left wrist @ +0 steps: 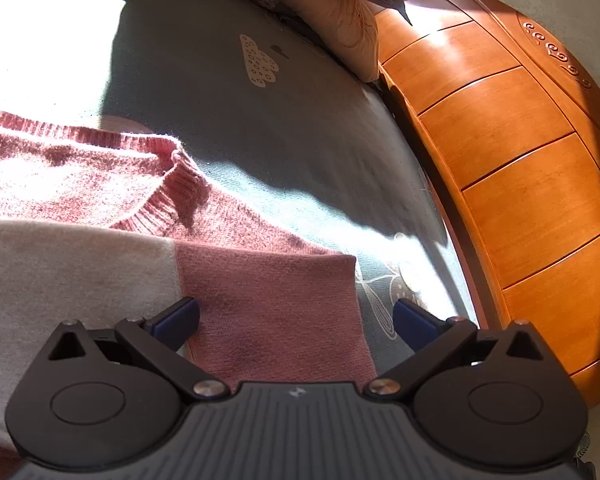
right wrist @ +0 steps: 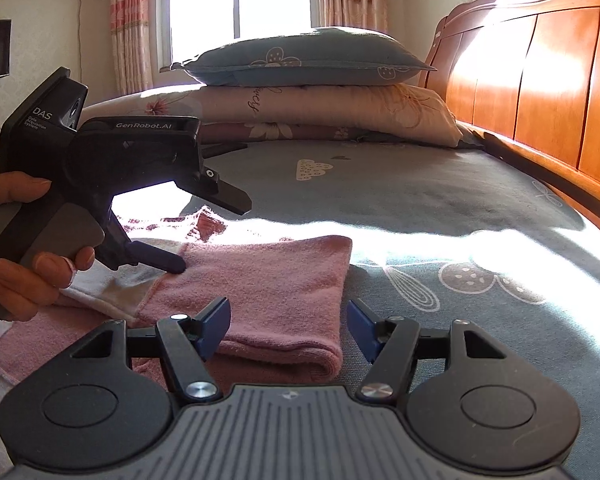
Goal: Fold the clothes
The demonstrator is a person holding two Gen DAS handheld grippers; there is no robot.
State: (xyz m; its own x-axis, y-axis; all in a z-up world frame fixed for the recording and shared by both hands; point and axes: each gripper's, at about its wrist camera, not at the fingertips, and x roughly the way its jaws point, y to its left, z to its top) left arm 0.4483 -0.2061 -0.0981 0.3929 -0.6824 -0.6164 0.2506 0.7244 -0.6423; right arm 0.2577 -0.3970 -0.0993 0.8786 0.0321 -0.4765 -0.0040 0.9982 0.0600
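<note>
The pink sweater lay folded on the bed, with both the left gripper and right gripper wide open over it, gripping nothing.

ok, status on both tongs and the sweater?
Both tongs open, left, right. Pink sweater part-folded on bed, ungripped. Nothing in the way.

Open right tool over folded pink sweater, left tool beside.
</note>
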